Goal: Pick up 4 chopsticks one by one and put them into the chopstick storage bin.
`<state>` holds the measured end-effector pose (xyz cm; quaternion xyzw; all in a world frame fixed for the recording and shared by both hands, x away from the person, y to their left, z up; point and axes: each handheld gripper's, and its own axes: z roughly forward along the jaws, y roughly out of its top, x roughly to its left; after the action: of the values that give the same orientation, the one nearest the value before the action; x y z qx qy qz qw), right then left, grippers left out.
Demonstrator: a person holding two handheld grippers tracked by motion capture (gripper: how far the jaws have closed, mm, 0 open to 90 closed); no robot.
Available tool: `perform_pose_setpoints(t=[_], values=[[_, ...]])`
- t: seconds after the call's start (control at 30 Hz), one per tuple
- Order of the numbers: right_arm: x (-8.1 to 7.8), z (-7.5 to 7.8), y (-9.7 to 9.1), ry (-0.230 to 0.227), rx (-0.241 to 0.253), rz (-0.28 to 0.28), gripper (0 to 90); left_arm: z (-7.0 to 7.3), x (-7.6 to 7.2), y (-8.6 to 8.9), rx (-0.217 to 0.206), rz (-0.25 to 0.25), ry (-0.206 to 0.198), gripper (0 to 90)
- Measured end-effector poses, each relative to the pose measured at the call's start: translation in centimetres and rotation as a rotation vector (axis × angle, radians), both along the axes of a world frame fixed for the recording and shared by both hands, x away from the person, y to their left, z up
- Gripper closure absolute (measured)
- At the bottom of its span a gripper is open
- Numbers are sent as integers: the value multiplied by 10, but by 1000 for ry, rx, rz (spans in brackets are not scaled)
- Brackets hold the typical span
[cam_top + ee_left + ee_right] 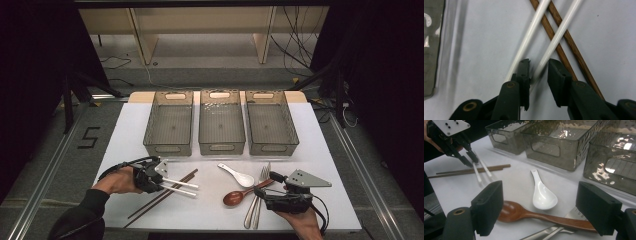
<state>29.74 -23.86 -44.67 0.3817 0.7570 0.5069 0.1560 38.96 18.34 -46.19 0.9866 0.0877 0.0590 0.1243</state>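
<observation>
**White chopsticks between the left jaws, in front of the left bin**

White chopsticks (179, 186), two smooth glossy rods, lie crossed over a pair of brown wooden chopsticks (162, 195) on the matte white table (125, 130), just in front of the leftmost of three bins.

Going by size: the three smoky translucent plastic bins (222, 122), rectangular with cut-out handles, stand side by side across the far part of the table. Right of the chopsticks lie two steel forks (256, 207), a reddish wooden spoon (239, 196) across them, and a short white ceramic soup spoon (239, 176) nearer the middle bin.

The left gripper (539, 66) points at the white chopsticks; its black jaws stand narrowly apart with one white rod in the gap, the other just outside; whether the pads press it I cannot tell. The right gripper (539, 205) hovers over the wooden spoon, jaws wide apart, holding nothing.
</observation>
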Motion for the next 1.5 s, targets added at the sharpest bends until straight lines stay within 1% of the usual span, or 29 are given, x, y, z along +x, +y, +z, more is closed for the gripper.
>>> perform_pose_setpoints(t=[0.1, 0.13, 0.17, 0.2, 0.27, 0.4, 0.43, 0.6, 0.77, 0.8, 0.83, 1.03, 1.07, 1.13, 1.17, 1.2, 1.23, 1.3, 1.33, 1.37, 1.4, 1.5], values=[[0, 0, 0, 0, 0, 2, 230, 1, 0, -1, 16, -19, -1, 739], [0, 0, 0, 2, -1, 2, 230, 0, -1, -1, 14, -17, 3, 746], [0, 0, 0, 3, 0, 3, 230, 0, -1, -1, 17, -28, 0, 754], [0, 0, 0, 3, -1, 3, 230, 0, -2, -1, 15, -28, 2, 763], [1, -1, 0, 5, -1, 2, 230, 1, -3, -1, 28, -48, 8, 790], [1, -1, 0, 6, -3, 4, 231, 0, -6, -2, 19, -62, 7, 813], [1, -1, 0, 7, -3, 4, 231, 0, -6, -2, 24, -74, 7, 820], [1, -1, 1, 8, -4, 7, 231, 0, -7, -1, 18, -85, 2, 836], [1, -1, 1, 11, -6, 7, 233, 1, -8, 1, 13, -76, 0, 845], [1, -1, 1, 12, -7, 9, 233, 2, -8, 1, 12, -81, -1, 845], [1, -1, 1, 13, -7, 10, 233, 3, -9, 2, 5, -75, 1, 846], [1, -1, 1, 12, -4, 9, 234, 10, -11, 1, -10, -76, -16, 847], [1, -1, 1, 11, -3, 9, 234, 12, -11, 1, -9, -74, -24, 847], [1, -1, 1, 13, -2, 9, 234, 15, -12, 1, -26, -59, -31, 847], [1, -1, 1, 12, -2, 9, 234, 17, -12, 1, -32, -51, -32, 847], [1, -1, 1, 13, -3, 9, 234, 18, -11, 1, -47, -46, -26, 847], [1, -1, 1, 13, -3, 9, 234, 21, -11, 1, -61, -35, -19, 847], [1, -2, 1, 13, -3, 11, 234, 25, -11, 0, -66, -6, -33, 847], [1, -2, 1, 14, -5, 11, 234, 28, -11, -1, -78, 15, -35, 847], [1, -2, 1, 14, -5, 11, 234, 31, -10, -2, -92, 27, -37, 847], [1, -2, 1, 14, -4, 11, 234, 33, -9, -2, -119, 49, -36, 847], [1, -2, 1, 13, -3, 11, 235, 42, -6, -2, -167, 92, -46, 847]])
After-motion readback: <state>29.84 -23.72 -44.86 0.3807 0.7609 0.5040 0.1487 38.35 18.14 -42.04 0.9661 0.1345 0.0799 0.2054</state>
